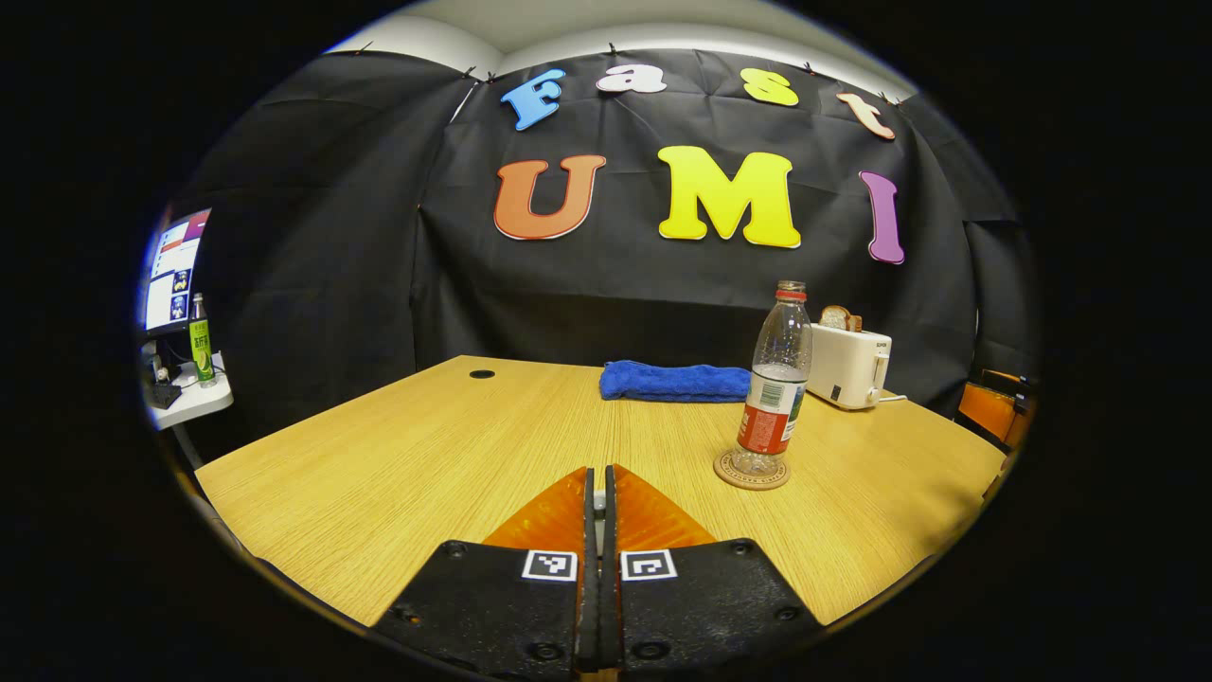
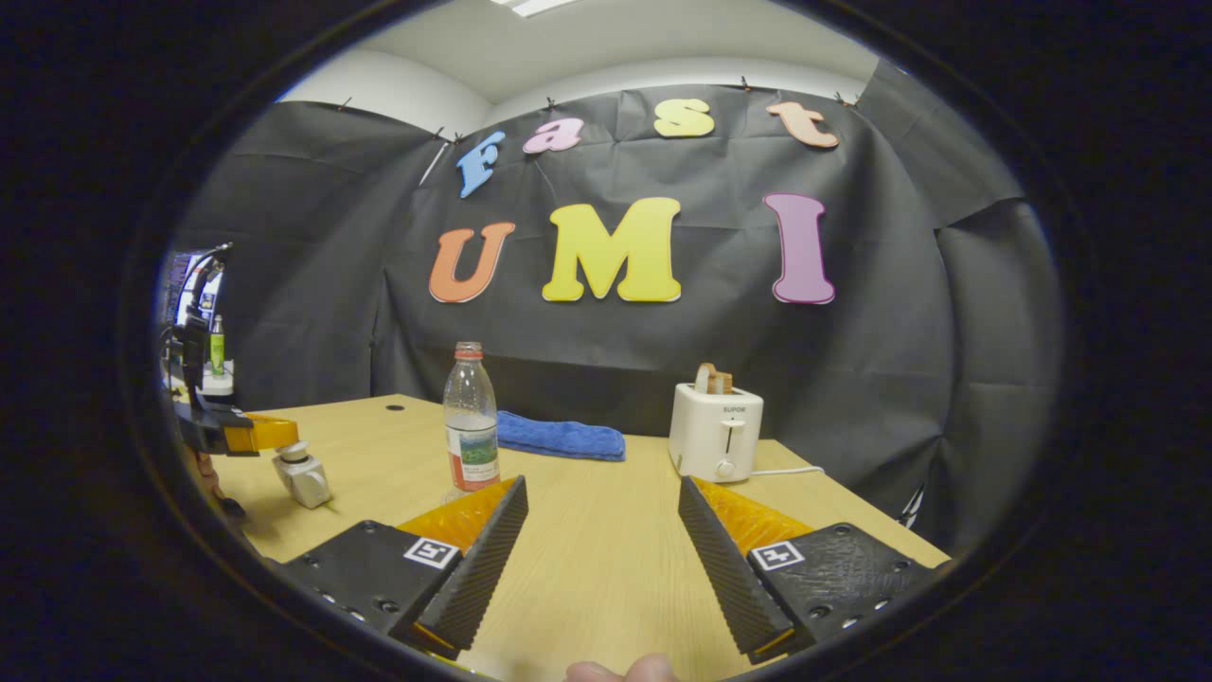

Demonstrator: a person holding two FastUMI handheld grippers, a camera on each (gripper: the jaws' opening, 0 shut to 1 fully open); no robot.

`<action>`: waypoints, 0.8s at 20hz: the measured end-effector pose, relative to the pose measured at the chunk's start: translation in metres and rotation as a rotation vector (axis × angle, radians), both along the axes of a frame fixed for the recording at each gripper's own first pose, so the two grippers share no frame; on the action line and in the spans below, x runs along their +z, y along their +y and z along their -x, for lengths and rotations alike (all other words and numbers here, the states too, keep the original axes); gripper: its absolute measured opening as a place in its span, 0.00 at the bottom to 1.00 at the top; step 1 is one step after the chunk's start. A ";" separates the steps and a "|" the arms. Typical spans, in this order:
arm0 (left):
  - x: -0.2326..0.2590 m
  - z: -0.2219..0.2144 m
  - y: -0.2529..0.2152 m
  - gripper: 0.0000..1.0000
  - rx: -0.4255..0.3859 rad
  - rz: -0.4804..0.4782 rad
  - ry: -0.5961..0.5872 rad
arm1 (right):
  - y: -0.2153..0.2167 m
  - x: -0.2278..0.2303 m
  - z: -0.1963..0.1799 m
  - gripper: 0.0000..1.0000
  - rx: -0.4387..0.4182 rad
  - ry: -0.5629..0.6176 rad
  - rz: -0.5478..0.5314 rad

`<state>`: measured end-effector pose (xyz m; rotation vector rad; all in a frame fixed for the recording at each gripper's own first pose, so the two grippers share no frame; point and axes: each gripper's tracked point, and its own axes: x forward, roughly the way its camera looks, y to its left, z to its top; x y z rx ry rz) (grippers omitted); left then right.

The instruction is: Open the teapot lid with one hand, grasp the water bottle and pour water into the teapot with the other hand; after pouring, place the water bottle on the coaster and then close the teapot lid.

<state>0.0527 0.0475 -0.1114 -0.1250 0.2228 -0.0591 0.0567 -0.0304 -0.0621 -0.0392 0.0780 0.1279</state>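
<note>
The clear water bottle point(image 1: 775, 388) with a red label stands upright on a round cork coaster point(image 1: 751, 471), right of my left gripper point(image 1: 598, 493), whose fingers are pressed together with a sliver of pale metal between them. In the right gripper view the left gripper point(image 2: 270, 436) is at the far left, shut on the knob of a silver teapot lid point(image 2: 303, 481) that hangs tilted just above the table. The bottle point(image 2: 471, 421) rises behind my right gripper's left finger. My right gripper point(image 2: 601, 530) is wide open over bare wood, holding nothing.
A folded blue towel point(image 1: 674, 381) lies at the back of the wooden table point(image 1: 426, 455). A white toaster point(image 2: 717, 432) with bread in it stands at the back right. A side shelf point(image 1: 189, 398) with a monitor and a green bottle is off the table's left edge.
</note>
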 end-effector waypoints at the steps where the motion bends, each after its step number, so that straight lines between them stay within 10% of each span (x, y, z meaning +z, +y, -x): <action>1: -0.001 0.001 -0.001 0.03 -0.002 0.001 0.003 | 0.000 0.000 0.000 0.96 0.001 -0.002 0.001; 12: -0.006 0.004 0.001 0.09 0.031 -0.011 0.028 | -0.004 0.013 0.011 0.96 -0.009 -0.040 0.004; 14: -0.002 0.005 0.001 0.18 0.036 -0.028 0.017 | -0.006 0.015 0.015 0.96 -0.016 -0.043 0.001; 16: 0.010 0.008 0.005 0.60 0.066 -0.055 -0.013 | -0.007 0.017 0.018 0.97 -0.025 -0.044 -0.012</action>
